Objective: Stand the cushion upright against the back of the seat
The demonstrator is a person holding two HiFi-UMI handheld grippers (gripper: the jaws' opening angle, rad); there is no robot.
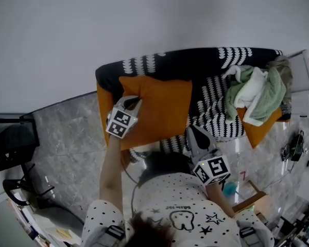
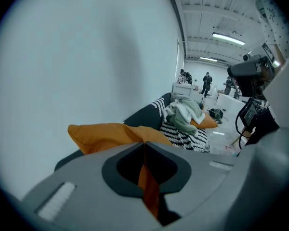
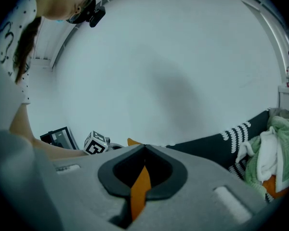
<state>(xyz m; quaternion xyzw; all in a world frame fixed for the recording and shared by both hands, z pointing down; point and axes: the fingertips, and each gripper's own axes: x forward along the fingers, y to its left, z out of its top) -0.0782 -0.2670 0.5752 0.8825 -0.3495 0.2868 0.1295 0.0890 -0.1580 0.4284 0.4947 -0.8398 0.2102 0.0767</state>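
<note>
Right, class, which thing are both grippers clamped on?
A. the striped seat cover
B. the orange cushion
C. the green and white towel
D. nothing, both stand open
B: fabric of the orange cushion is pinched between the closed jaws of the left gripper and of the right gripper. The head view shows them at opposite corners of it.
</note>
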